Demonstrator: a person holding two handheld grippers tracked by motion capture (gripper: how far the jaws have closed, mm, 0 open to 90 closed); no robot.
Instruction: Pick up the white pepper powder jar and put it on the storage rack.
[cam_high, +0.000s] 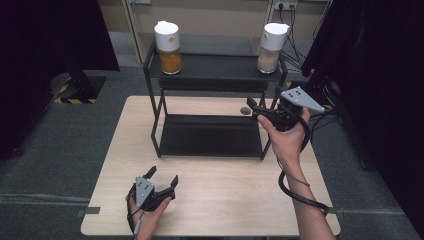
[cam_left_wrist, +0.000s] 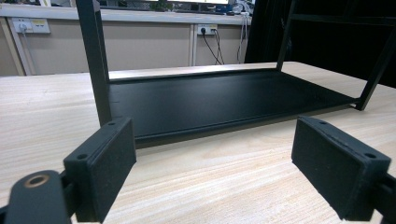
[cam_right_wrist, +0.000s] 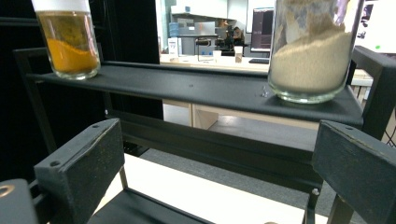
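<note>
A black two-tier rack (cam_high: 212, 68) stands on the wooden table (cam_high: 225, 195). Its top shelf (cam_right_wrist: 187, 86) carries a white-lidded jar of orange powder (cam_high: 170, 54) (cam_right_wrist: 70, 44) at the left and a jar of beige powder (cam_high: 269, 52) (cam_right_wrist: 310, 60) at the right. The lower shelf (cam_left_wrist: 224, 95) is bare. My left gripper (cam_high: 163, 176) (cam_left_wrist: 215, 168) rests low on the table in front of the rack, open and holding nothing. My right gripper (cam_high: 253, 108) (cam_right_wrist: 215, 168) hovers at the rack's right end, below the beige jar, open and holding nothing.
A small dark object (cam_high: 245, 110) lies on the table behind the rack's right side. Wall sockets (cam_left_wrist: 28, 25) and cables sit beyond the table. Dark curtains flank both sides. The right gripper's cable (cam_high: 295, 192) trails across the table's right part.
</note>
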